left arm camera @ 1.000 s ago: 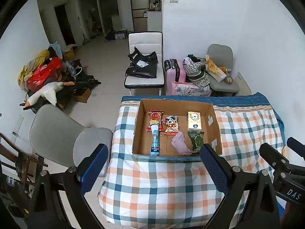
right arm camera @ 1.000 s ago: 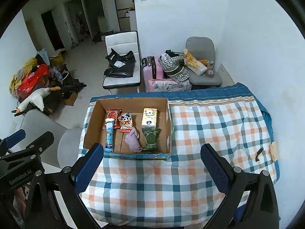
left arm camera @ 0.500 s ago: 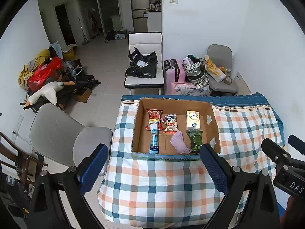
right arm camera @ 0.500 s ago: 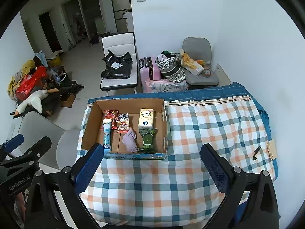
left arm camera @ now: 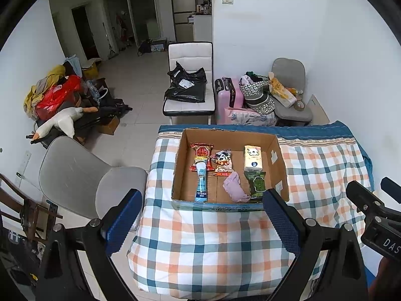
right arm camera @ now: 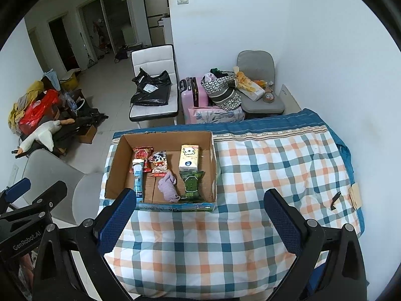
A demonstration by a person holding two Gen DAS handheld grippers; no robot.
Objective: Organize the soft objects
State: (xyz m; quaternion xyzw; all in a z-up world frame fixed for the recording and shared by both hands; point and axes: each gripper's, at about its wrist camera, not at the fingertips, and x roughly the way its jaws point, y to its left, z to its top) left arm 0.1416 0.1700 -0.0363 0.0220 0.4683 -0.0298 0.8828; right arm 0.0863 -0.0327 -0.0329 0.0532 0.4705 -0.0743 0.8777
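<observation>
Both grippers, left point(left arm camera: 200, 215) and right point(right arm camera: 200, 215), hover short of cardboard box point(left arm camera: 226, 135) on bed, jaws wide, holding nothing. Snack packs, tissue pack point(left arm camera: 253, 158), purple cloth point(left arm camera: 234, 186) lie inside box. Fits sorting finished or items awaiting removal; step undecidable.

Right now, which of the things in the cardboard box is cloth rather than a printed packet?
The lilac cloth bundle, crumpled near the cardboard box's front wall beside the green packet; everything else there is printed packaging.
</observation>
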